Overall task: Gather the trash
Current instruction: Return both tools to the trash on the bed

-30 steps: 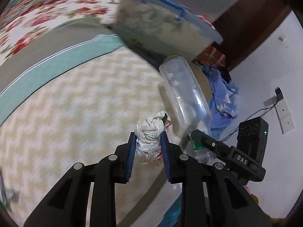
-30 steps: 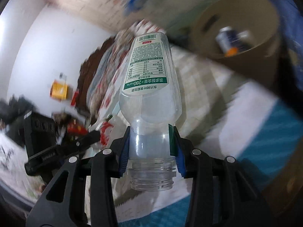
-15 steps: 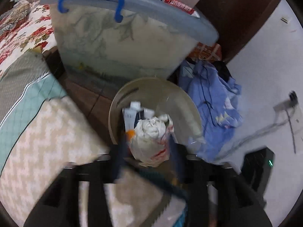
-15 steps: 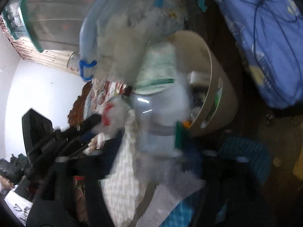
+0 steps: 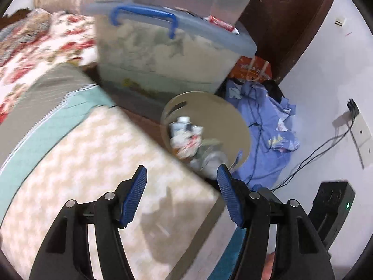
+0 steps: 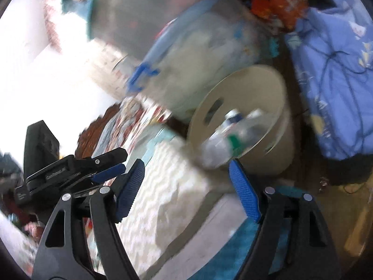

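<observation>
Standing wide apart with nothing between the blue pads, the jaws of the left gripper (image 5: 181, 175) are seen at the bottom of the left wrist view. The right gripper (image 6: 186, 170) is released in the same way, its jaws having just been opening. In the centre of both views the beige bin (image 5: 242, 130) is seen beside the bed (image 5: 93, 163). The crumpled paper (image 5: 186, 142) and the clear bottle (image 6: 235, 135) lie inside it, among other trash that is too blurred to be named. The lower wall of the bin is hidden by the bed edge in the left wrist view. The storage box (image 5: 163, 53) behind is smeared by motion.
</observation>
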{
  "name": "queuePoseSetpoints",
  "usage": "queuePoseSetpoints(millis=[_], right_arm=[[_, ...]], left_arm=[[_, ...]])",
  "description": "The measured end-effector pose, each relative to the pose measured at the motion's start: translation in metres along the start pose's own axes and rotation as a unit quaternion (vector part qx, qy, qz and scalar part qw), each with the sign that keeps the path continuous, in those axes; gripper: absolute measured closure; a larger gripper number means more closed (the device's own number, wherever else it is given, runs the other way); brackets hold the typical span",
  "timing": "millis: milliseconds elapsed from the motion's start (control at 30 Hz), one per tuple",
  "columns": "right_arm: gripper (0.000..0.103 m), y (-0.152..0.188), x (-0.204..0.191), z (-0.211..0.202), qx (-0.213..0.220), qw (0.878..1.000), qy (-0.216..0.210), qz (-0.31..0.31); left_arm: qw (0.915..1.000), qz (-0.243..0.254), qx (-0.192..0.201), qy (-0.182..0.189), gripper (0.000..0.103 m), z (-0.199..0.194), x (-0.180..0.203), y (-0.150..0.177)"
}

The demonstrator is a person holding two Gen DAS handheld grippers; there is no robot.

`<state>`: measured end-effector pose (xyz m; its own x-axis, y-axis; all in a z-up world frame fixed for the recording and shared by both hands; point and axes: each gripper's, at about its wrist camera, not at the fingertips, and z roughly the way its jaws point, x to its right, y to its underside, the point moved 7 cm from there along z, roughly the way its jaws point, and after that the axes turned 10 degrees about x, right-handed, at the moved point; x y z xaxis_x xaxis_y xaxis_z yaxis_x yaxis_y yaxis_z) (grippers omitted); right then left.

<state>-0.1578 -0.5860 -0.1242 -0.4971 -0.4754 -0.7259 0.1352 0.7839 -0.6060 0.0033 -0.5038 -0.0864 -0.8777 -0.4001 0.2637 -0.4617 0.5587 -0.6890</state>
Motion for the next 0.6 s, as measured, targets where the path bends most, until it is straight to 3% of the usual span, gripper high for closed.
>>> queuePoseSetpoints(millis=[300,600], right_arm=[[0.027,0.1,-0.063,-0.005,-0.107,0.991,-0.04,-0.071],[0.027,0.138,-0.106,-0.014,-0.132,0.982,-0.057,-0.121]], left_arm=[[0.994,-0.018,0.027,-0.104,0.043,-0.099,-0.08,0.084],[0.9793,-0.048,0.062,-0.186,0.043,-0.167,-0.136,0.127]])
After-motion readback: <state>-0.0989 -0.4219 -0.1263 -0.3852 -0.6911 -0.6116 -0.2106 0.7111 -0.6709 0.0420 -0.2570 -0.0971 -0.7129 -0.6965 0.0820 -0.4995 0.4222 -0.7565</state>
